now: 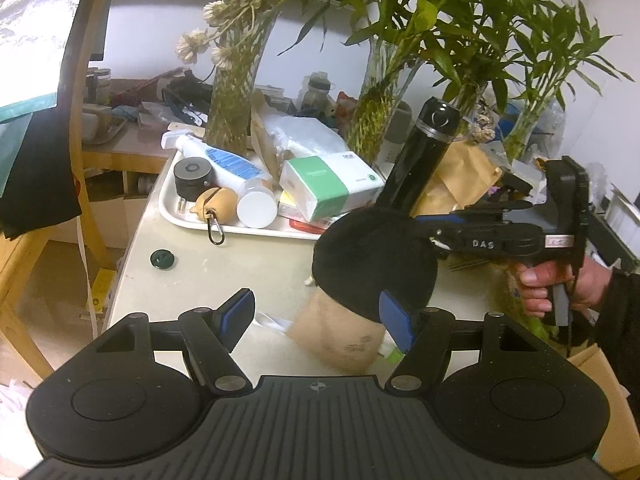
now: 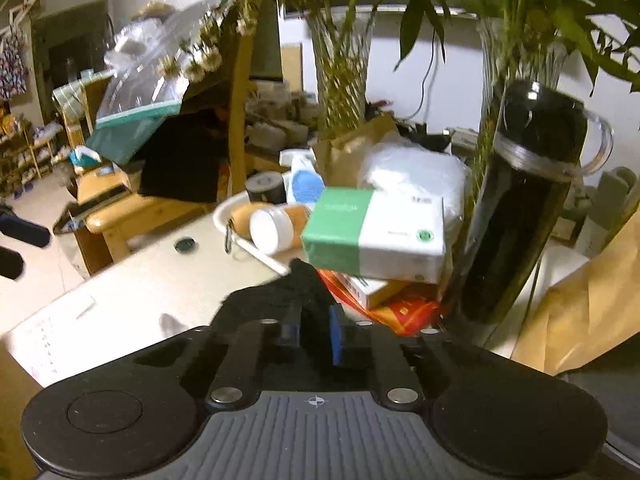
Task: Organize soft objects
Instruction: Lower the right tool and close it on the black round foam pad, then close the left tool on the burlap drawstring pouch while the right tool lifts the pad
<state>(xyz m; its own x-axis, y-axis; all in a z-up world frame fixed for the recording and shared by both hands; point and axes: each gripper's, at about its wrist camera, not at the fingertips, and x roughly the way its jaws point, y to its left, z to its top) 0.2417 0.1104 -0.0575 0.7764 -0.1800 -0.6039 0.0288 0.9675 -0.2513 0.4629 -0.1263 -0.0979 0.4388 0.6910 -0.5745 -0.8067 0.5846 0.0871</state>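
A black knit hat hangs in the air over the pale table, held at its right edge by my right gripper. In the right wrist view that gripper is shut on a fold of the black hat. My left gripper is open and empty, its blue pads just below and in front of the hat. A brown paper bag lies on the table under the hat.
A white tray holds a spray bottle, a tan pouch, a white-lidded jar and a green-and-white box. A tall black bottle and glass vases of plants stand behind. A wooden chair stands left.
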